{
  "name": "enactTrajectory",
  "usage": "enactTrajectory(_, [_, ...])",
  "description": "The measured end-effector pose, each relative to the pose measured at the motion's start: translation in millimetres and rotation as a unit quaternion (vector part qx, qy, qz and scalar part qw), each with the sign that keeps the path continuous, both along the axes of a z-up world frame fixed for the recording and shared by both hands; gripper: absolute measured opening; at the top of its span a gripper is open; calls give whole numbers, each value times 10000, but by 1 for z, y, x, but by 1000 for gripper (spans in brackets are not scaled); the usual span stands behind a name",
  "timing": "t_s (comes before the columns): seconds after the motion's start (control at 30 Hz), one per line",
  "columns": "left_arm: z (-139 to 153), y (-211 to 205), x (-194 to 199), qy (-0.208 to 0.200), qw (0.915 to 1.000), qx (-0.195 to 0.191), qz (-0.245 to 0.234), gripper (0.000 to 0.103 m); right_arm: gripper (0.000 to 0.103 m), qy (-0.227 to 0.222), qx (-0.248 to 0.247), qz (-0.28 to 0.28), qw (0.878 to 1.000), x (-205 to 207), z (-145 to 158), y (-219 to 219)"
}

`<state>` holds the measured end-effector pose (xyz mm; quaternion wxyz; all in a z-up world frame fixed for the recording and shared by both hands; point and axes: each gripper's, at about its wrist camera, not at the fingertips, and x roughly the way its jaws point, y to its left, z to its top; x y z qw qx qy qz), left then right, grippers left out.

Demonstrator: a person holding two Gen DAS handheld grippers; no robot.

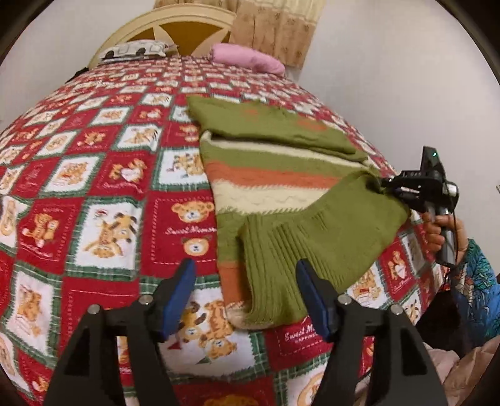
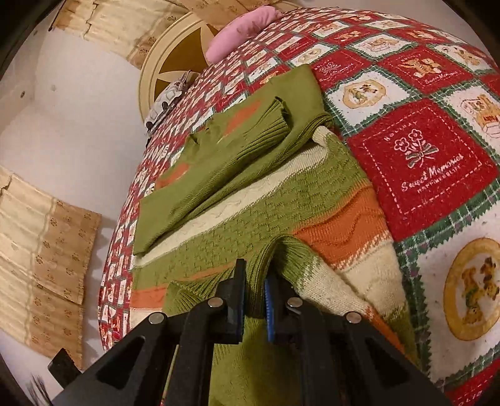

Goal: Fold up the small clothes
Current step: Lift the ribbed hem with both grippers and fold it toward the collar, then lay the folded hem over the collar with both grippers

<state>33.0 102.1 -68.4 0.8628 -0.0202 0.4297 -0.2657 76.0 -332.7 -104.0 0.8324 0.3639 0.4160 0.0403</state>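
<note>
A small green sweater [image 1: 275, 175] with cream and orange stripes lies on the bed, its far sleeve folded across the body. My left gripper [image 1: 247, 274] is open and empty, its jaws standing either side of the near ribbed cuff [image 1: 268, 299]. My right gripper [image 1: 386, 184] is shut on the sweater's green ribbed edge at the right side. In the right wrist view the right gripper [image 2: 254, 281] pinches a ridge of green knit [image 2: 278, 250], lifted off the striped body [image 2: 250, 215].
The bed is covered by a red, white and green teddy-bear quilt [image 1: 103, 187]. A pink pillow [image 1: 247, 57] and a patterned pillow [image 1: 134, 50] lie by the cream headboard [image 1: 175, 22]. Curtains [image 2: 43, 250] hang on the wall.
</note>
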Motion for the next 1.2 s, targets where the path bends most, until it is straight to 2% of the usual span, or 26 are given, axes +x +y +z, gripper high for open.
enactTrajectory(0.1, [0, -4, -6, -155, 9997, -150, 77, 64, 9, -4, -45, -3, 10000, 0, 0, 1])
enactTrajectory(0.2, [-2, -14, -7, -179, 9997, -147, -33, 44, 10, 12, -73, -6, 10000, 2, -1, 2])
enactTrajectory(0.3, [-9, -25, -3, -83, 9999, -36, -83, 33, 10, -4, -88, -17, 10000, 5, 0, 5])
enactTrajectory(0.33, [-13, -28, 2, -7, 10000, 25, -47, 26, 11, -12, -30, -14, 10000, 5, 0, 4])
enactTrajectory(0.4, [-21, -30, 6, 146, 9999, 54, 35, 21, 14, -119, 273, 67, 9995, 2, 3, 1])
enactTrajectory(0.47, [-19, -29, 4, 145, 9999, -50, 53, 19, 27, -410, 670, 123, 9968, -5, 12, -5])
enactTrajectory(0.5, [-19, -29, 3, 154, 9999, -37, 42, 16, 34, -573, 809, 120, 9950, -10, 18, -9])
enactTrajectory(0.57, [-20, -29, 2, 155, 9999, -15, 48, 15, 71, -993, 916, -77, 9908, -28, 34, -22])
enactTrajectory(0.63, [-21, -28, 2, 192, 9998, -82, 78, 15, 76, -1320, 830, -363, 9871, -45, 48, -34])
enactTrajectory(0.7, [-21, -28, 2, 234, 9996, -156, 97, 15, 76, -1373, 464, -485, 9883, -57, 58, -40])
enactTrajectory(0.8, [-22, -30, 2, 193, 9997, -146, 93, 16, 76, -1129, -627, -119, 9915, -57, 64, -24])
enactTrajectory(0.87, [-22, -31, 2, 176, 9997, -155, 115, 18, 76, -938, -1190, 188, 9883, -49, 63, -7])
enactTrajectory(0.97, [-22, -33, 3, 205, 9993, -262, 142, 29, 76, -716, -2042, 612, 9744, -28, 57, 18])
enactTrajectory(1.03, [-21, -36, 1, 189, 9994, -261, 89, 41, 76, -633, -2508, 905, 9617, -12, 49, 33])
enactTrajectory(1.1, [-20, -41, -2, 114, 9998, -149, 16, 46, 76, -550, -2801, 1174, 9512, 0, 40, 43])
enactTrajectory(1.2, [-20, -46, -4, -11, 10000, 26, 19, 45, 76, -226, -3298, 1516, 9315, 18, 22, 59])
